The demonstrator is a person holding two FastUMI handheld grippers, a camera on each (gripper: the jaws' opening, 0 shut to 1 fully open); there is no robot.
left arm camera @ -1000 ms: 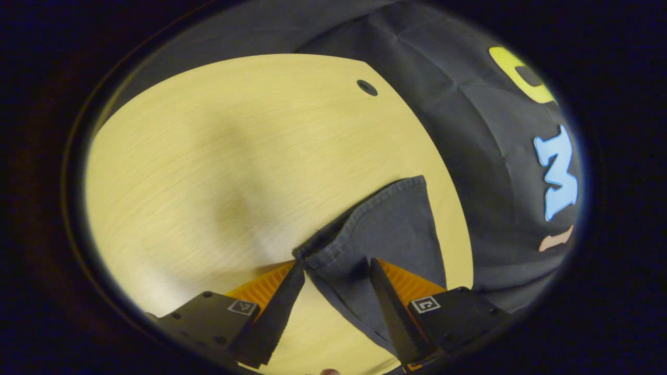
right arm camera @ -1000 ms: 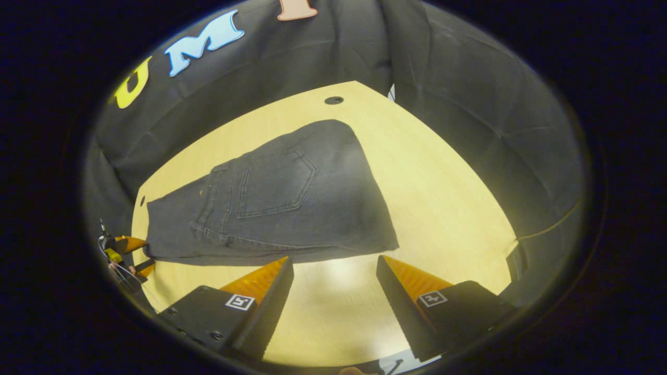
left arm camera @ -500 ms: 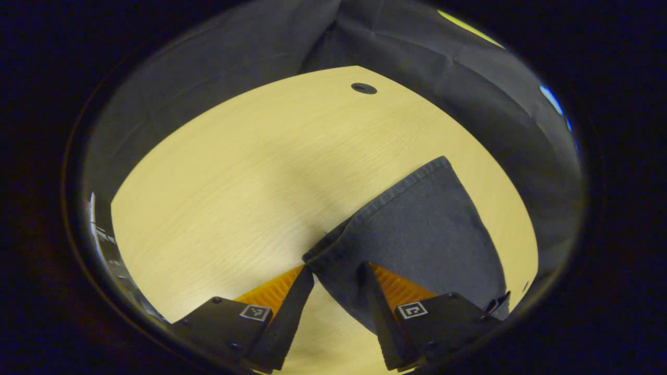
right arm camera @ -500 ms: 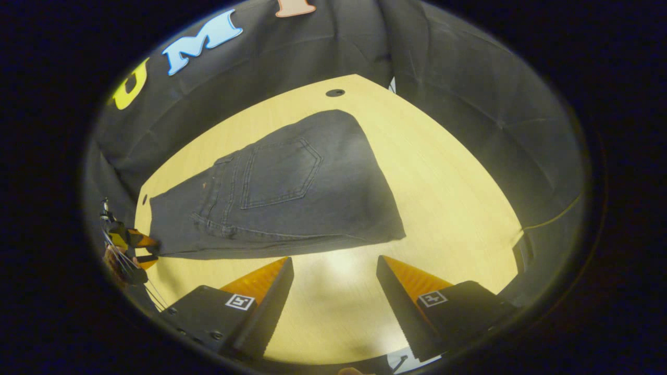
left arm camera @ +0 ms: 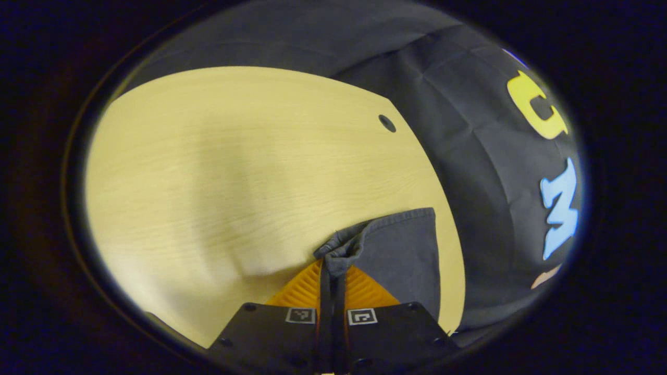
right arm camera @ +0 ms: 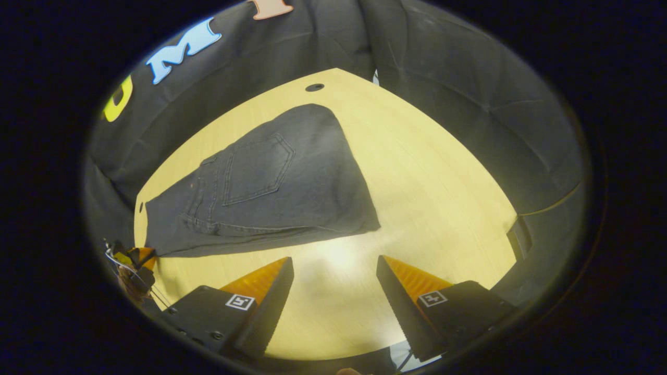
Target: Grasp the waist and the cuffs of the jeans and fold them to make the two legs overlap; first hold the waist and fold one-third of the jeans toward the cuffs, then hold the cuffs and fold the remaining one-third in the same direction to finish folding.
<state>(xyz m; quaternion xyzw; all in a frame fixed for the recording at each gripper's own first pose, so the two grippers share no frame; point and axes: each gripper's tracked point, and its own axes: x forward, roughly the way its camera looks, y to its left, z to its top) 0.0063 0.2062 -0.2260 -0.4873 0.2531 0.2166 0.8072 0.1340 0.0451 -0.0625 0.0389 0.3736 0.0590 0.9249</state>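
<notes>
Left tongs [left arm camera: 332,271]: fingers brought together, pinching a bunched corner of the dark grey denim jeans [left arm camera: 401,250] at the hemmed edge; the cloth puckers into a small fold right at the tips, and the rest of that piece runs off to the right and down behind the tongs' body, its lower part hidden. Right tongs [right arm camera: 333,276]: fingers set wide apart, gripping nothing, hovering over bare desk just short of the near edge of the jeans [right arm camera: 260,192]. Jeans, as seen from the right gripper view: lying flat on the pale yellow wood-grain desk [right arm camera: 443,208], back pocket and seams uppermost, narrowing towards the far end near a small dark round hole in the desk [right arm camera: 314,87]. The left tongs [right arm camera: 136,256] appear at the jeans' lower left corner, small and blurred at the view's margin; the grip itself is hard to make out from there. Black cloth booth wall [right arm camera: 469,104] behind the desk.
</notes>
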